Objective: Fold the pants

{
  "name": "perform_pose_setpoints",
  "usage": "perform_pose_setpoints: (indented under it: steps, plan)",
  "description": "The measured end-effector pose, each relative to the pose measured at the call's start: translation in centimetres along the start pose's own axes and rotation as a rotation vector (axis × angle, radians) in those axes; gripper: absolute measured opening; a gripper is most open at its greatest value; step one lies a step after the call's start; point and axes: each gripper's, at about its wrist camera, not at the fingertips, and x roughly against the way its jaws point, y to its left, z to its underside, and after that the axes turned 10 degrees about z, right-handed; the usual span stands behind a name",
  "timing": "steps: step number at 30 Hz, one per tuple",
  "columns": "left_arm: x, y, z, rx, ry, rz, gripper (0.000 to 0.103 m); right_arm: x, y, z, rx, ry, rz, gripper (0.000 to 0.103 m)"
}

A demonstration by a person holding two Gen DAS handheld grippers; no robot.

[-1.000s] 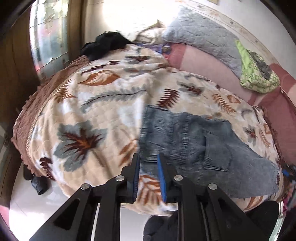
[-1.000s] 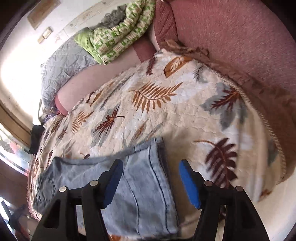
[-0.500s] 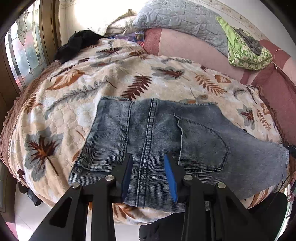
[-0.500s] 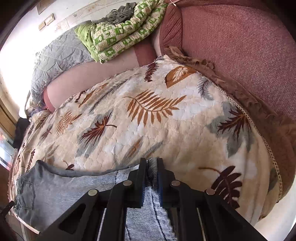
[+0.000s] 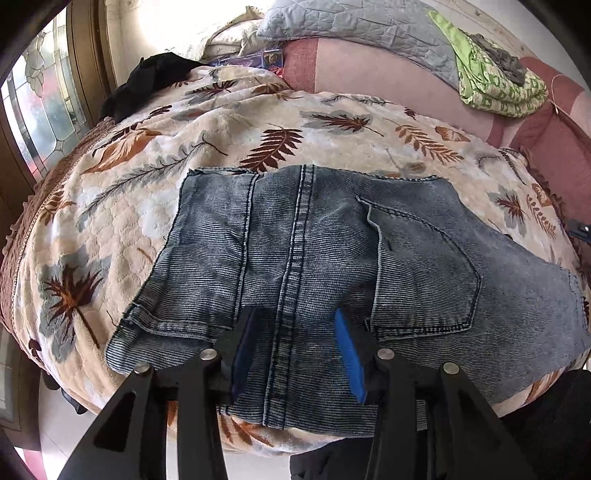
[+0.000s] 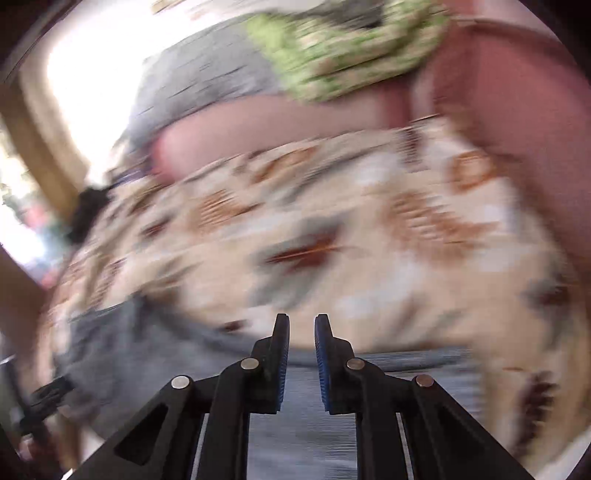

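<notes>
Faded ribbed denim pants (image 5: 332, 251), plush quilted leaf-print blanket (image 5: 122, 221) — matt cloth

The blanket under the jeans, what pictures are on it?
Brown and grey leaves on cream blanket, clearest in the left wrist view.

pants (image 5: 314, 251) on blanket (image 5: 110, 206), pillow (image 5: 362, 26) behind

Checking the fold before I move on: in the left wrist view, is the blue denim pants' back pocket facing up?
Yes, the stitched back pocket shows on top of the blue denim pants lying on the leaf-print blanket.
</notes>
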Motion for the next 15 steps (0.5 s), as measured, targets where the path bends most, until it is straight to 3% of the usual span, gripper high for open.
perform_pose_setpoints:
  steps: [2, 5, 7, 10, 15]
  plan:
    - [-0.1, 0.2, 0.0, 0.008, 0.0, 0.006, 0.045, -2.7, 4.8, -0.3, 0.08, 0.11, -0.15, 0.016]
    - [-0.2, 0.3, -0.1, -0.001, 0.001, 0.009, 0.046, -5.9, 9.9, -0.5, 0.165, 0.177, -0.246, 0.016]
    - [-0.3, 0.2, -0.1, -0.014, 0.0, 0.004, 0.047, -8.3, 12.2, -0.6, 0.18, 0.219, -0.263, 0.022]
    - [-0.5, 0.1, 0.0, -0.028, -0.002, -0.006, 0.048, -10.7, 13.7, -0.6, 0.18, 0.263, -0.266, 0.059]
    - [-0.7, 0.1, -0.1, -0.031, -0.006, -0.01, 0.049, -12.4, 14.3, -1.0, 0.168, 0.252, -0.266, 0.06]
